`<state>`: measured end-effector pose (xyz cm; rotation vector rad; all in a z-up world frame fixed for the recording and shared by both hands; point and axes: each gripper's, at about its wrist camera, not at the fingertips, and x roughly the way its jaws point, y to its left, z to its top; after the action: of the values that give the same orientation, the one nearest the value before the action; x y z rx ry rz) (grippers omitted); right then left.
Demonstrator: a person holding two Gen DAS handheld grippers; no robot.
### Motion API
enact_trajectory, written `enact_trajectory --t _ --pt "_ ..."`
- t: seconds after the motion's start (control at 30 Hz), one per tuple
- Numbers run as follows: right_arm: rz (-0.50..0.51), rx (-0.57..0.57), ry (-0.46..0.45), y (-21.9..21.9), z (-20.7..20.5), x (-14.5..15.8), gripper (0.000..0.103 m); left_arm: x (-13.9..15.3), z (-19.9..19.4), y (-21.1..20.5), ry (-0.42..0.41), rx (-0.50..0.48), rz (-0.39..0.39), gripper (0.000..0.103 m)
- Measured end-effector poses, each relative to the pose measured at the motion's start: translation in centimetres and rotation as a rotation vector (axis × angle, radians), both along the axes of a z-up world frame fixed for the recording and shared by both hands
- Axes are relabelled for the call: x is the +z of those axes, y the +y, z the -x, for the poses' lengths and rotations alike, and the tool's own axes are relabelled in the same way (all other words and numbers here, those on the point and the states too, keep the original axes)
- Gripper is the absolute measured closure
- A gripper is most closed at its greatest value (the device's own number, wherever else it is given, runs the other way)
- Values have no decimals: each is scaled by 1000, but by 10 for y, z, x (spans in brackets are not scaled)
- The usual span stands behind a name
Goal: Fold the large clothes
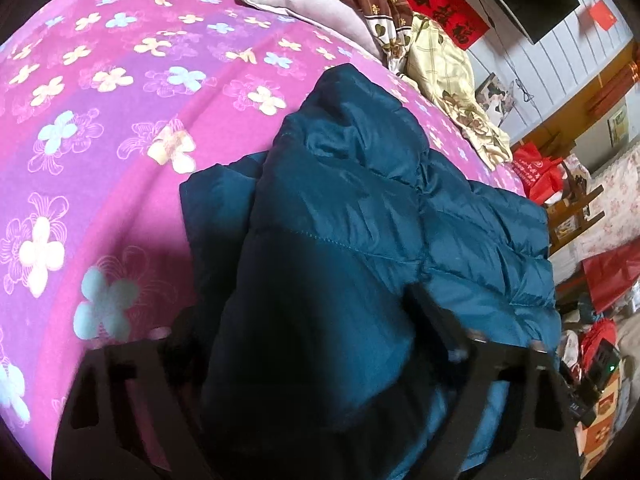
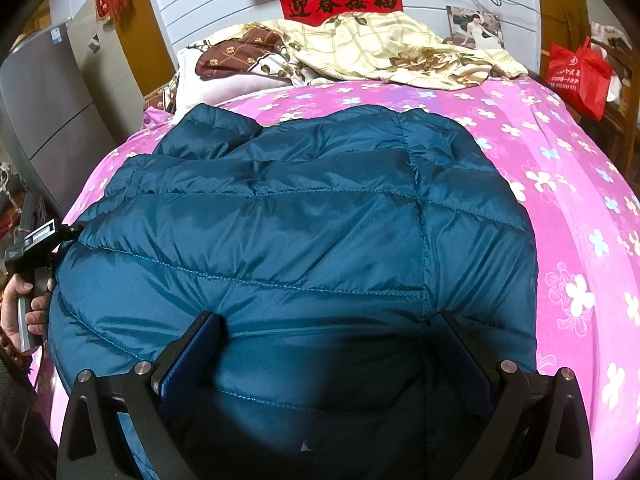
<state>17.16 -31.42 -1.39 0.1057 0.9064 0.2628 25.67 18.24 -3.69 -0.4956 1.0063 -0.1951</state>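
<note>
A teal quilted down jacket (image 2: 304, 216) lies folded on the pink flowered bed sheet (image 2: 568, 208). My right gripper (image 2: 326, 324) is open, its two fingers spread wide over the jacket's near edge. In the left wrist view the jacket (image 1: 360, 216) bulges up between the wide-spread fingers of my left gripper (image 1: 300, 304), which is open around a thick fold. The left gripper's handle and the hand that holds it (image 2: 28, 276) show at the jacket's left edge in the right wrist view.
A heap of cream and brown bedding (image 2: 360, 48) and a pale pillow (image 2: 224, 84) lie at the head of the bed. A red bag (image 2: 580, 72) hangs at the right. A grey cabinet (image 2: 52, 128) stands at the left. Clutter (image 1: 596, 320) covers the floor.
</note>
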Motion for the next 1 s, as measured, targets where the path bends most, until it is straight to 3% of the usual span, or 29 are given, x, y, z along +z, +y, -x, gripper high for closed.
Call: enact_trajectory --t 0.13,0.3,0.4,0.53,0.6,0.77,0.83,1.0 --pt "0 0 0 0 0 0 0 4 5 -2 -17 16 -28 43" --pt "-9 1 14 -4 -1 7 0 6 7 -5 -30 28 -74 49" --pt "9 -100 -79 -34 6 30 0 5 7 -7 -38 30 -97 45" --pt "-3 -253 -85 -90 8 35 0 0 7 2 -20 64 -69 30" --pt "-26 -223 -44 -106 4 26 0 -2 8 3 -16 75 -58 28" --pt "-42 -104 23 -115 -9 -3 0 1 11 -2 -34 81 -115 24" --pt "-57 -109 40 -122 -19 -14 0 1 13 -3 -38 81 -125 24" --pt "-295 -70 92 -143 -35 -41 0 -4 11 0 -27 77 -114 22"
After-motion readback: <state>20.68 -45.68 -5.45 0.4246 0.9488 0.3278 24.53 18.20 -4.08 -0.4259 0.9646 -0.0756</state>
